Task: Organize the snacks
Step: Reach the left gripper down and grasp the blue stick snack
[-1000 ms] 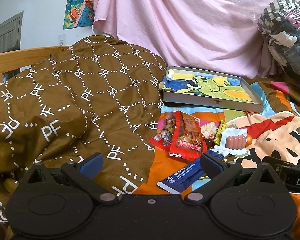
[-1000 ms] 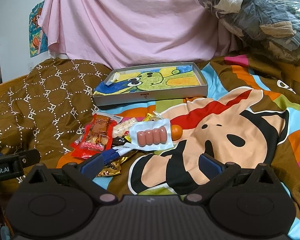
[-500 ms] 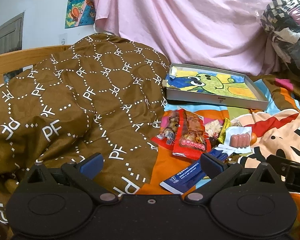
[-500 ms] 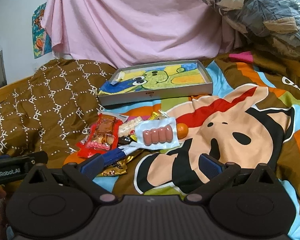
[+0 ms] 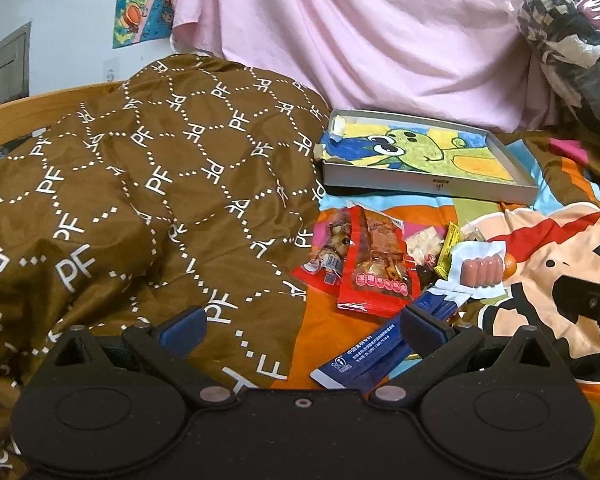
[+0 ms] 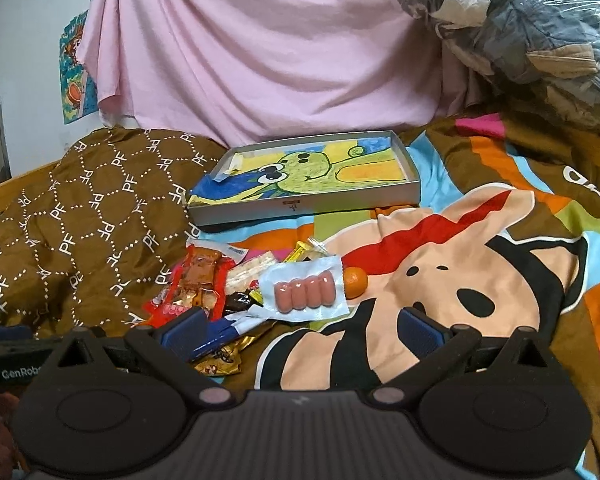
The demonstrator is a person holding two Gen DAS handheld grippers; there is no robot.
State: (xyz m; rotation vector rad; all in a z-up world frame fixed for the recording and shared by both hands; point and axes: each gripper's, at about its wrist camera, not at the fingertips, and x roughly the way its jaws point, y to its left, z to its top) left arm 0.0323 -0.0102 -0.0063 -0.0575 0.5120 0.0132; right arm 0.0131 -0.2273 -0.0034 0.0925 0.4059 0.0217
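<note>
A pile of snacks lies on the bed: a red packet [image 5: 376,268] [image 6: 198,280], a white sausage pack [image 5: 480,270] [image 6: 304,290], a blue packet [image 5: 384,354] [image 6: 216,334], a small orange [image 6: 356,280] and a gold wrapper [image 6: 224,356]. A shallow grey tray [image 5: 424,186] [image 6: 300,208] with a green cartoon drawing lies behind them. My left gripper [image 5: 304,326] is open and empty, just short of the pile, its right finger over the blue packet. My right gripper [image 6: 300,330] is open and empty, in front of the sausage pack.
A brown patterned quilt [image 5: 140,184] [image 6: 80,208] is heaped on the left. A colourful cartoon sheet [image 6: 480,264] covers the bed. A pink curtain [image 6: 260,48] hangs behind. Bagged clothes [image 6: 520,32] sit at the back right. The other gripper shows at each view's edge [image 5: 588,300] [image 6: 16,356].
Both grippers have moved forward towards the snack pile, which now looms larger. Both stay open. Nothing on the bed has moved.
</note>
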